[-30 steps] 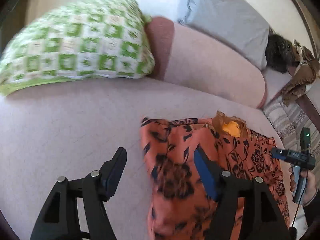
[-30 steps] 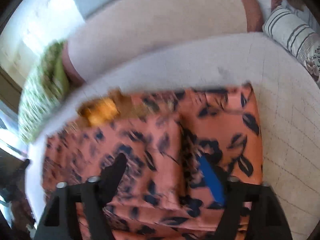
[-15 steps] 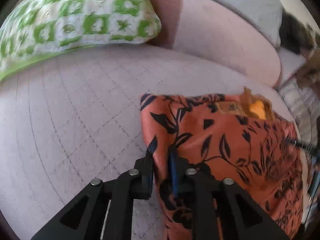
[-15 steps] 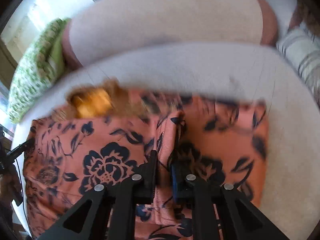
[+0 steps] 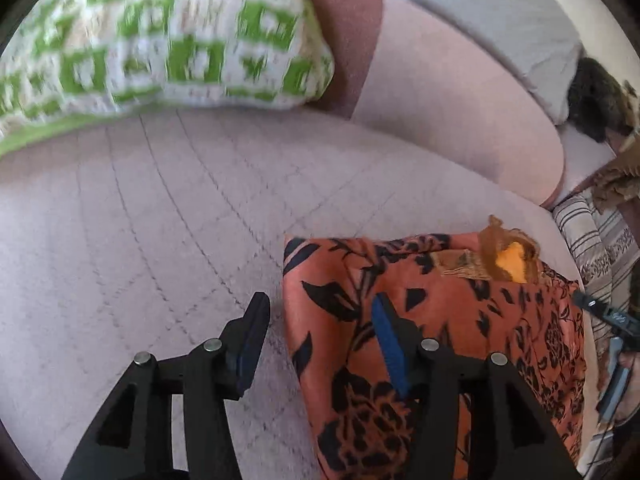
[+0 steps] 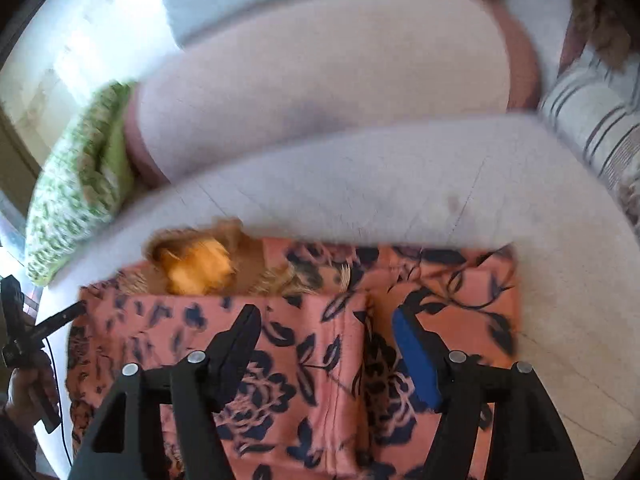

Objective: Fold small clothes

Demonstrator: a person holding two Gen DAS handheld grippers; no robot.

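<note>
An orange garment with a black floral print (image 5: 436,320) lies folded on the pale quilted couch seat (image 5: 160,220); it also shows in the right wrist view (image 6: 320,340). A yellow-brown collar patch (image 5: 508,264) sits at its far edge, blurred in the right wrist view (image 6: 200,266). My left gripper (image 5: 320,320) is open and straddles the garment's left edge. My right gripper (image 6: 330,330) is open above a vertical fold line in the cloth. Neither holds anything.
A green and white checked pillow (image 5: 160,36) lies at the back left. The pink backrest (image 5: 460,120) runs behind the garment. A grey cushion (image 5: 520,28) and a striped cushion (image 6: 592,120) lie to the right. The other hand-held gripper (image 5: 612,320) shows at the right edge.
Both grippers were shut on the garment half a second ago and have opened, letting it go. Both have pulled back slightly. The garment stays flat on the seat.
</note>
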